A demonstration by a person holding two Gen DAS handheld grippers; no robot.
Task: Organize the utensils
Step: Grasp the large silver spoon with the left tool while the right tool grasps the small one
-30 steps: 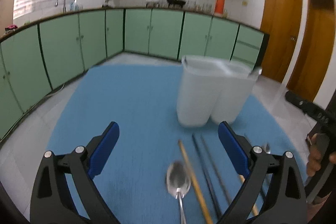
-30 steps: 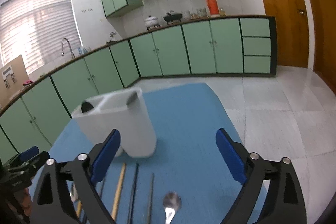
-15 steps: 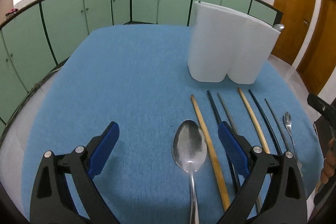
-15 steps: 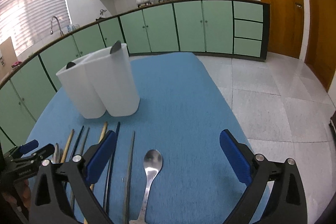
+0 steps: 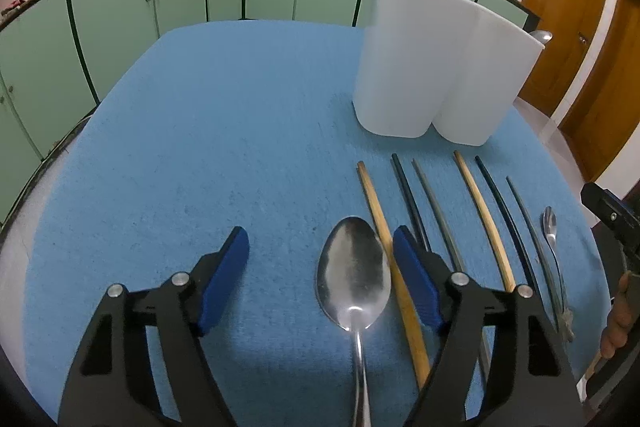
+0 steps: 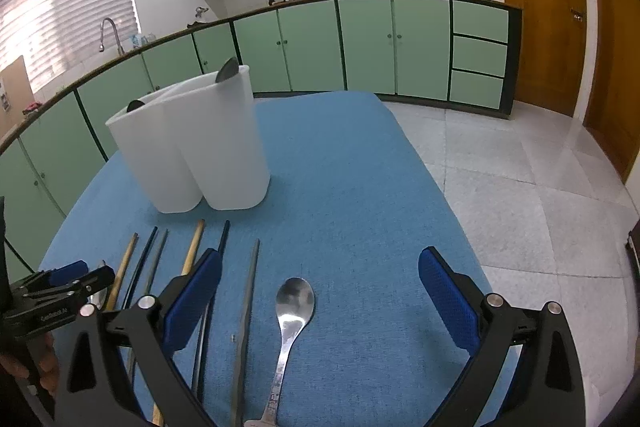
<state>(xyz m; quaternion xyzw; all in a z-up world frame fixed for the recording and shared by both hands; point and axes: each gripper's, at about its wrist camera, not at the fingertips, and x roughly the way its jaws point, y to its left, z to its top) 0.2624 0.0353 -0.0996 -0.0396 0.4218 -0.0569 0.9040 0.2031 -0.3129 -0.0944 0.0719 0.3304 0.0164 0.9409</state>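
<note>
Left claw (image 5: 320, 255) is closing, its pads not yet touching the large spoon (image 5: 354, 283) that lies between them on the blue desk (image 5: 200, 147); right claw (image 6: 318, 291) stands spread over a smaller spoon (image 6: 294, 301). Both spoons look light, stiff and slick — best pinched on the thin handle, not the bowl. Chopsticks (image 5: 390, 251) crowd the large spoon's right side. Ahead, the white holder (image 5: 436, 67) sits well apart — open desk between, with the floor dropping off at the right edge.

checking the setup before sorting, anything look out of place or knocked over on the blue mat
Nothing stands out. The white holder stands upright, with spoon tips showing above its rim. The chopsticks lie in a tidy row beside the large spoon and small spoon. No spills or damage visible.
</note>
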